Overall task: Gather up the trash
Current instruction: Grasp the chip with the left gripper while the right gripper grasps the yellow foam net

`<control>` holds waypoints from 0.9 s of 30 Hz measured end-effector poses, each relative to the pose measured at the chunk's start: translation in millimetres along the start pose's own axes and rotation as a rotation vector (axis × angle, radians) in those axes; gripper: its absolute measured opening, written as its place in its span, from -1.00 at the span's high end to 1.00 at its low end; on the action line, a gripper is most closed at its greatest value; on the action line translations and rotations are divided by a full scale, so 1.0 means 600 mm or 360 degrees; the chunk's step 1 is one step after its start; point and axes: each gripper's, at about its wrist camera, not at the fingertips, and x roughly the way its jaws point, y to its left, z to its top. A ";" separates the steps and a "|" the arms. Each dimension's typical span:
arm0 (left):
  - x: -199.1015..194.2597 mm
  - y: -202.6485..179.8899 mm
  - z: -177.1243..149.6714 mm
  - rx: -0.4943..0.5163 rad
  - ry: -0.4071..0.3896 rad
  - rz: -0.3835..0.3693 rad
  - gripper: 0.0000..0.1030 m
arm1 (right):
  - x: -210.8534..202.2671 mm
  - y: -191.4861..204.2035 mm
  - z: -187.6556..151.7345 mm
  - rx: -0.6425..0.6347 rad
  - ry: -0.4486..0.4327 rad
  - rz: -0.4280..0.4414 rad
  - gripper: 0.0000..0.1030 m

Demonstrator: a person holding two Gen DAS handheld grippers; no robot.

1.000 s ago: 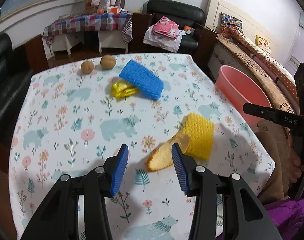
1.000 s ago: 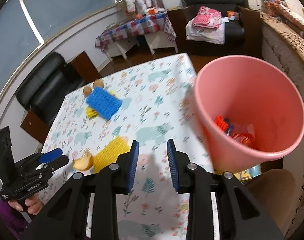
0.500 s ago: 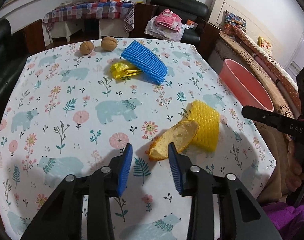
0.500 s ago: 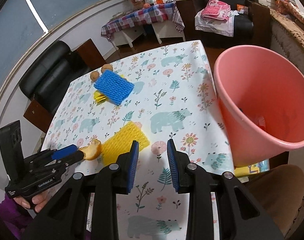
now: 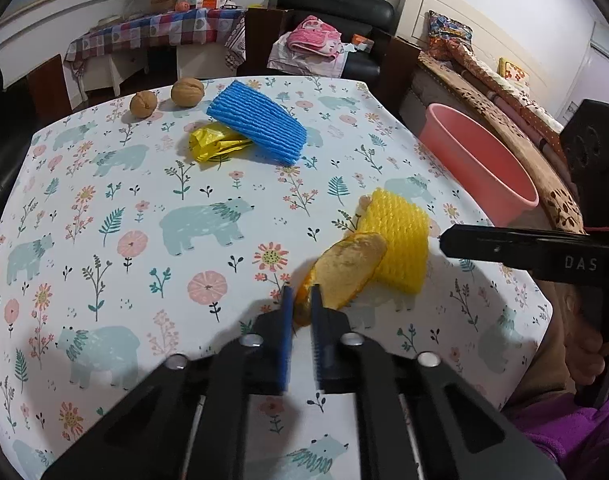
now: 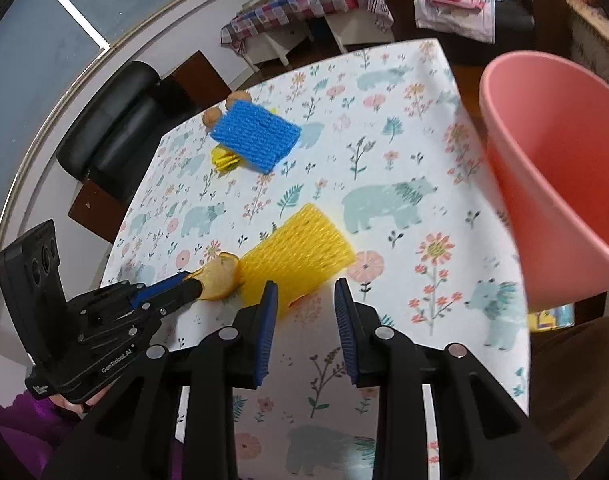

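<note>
The left gripper [image 5: 299, 302] has just closed on what looks like orange peel [image 5: 346, 270]; the right gripper [image 6: 306, 292] hovers open above yellow foam netting [image 6: 300, 254].

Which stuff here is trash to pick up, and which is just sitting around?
For the job: orange peel pinched by the left gripper; yellow foam net; blue foam net; yellow wrapper; pink bin.
Maybe just lying about: two walnuts; flowery tablecloth.

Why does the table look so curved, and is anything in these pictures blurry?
Both views use fisheye lenses, so the table bulges and dark corners frame each picture. Left wrist view: mostly sharp, with soft shadows under the left gripper. Right wrist view: the pink bucket is smeared at its edge, and the right gripper slightly too.
</note>
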 end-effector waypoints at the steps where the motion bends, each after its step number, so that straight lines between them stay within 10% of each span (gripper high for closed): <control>1: -0.004 0.001 -0.001 -0.0001 -0.0020 0.0003 0.89 | 0.004 0.000 0.000 0.0013 0.0011 0.0013 0.42; 27: -0.045 0.084 -0.020 -0.0311 -0.0137 0.0058 0.90 | 0.073 0.038 0.044 -0.0070 -0.0007 -0.0119 0.42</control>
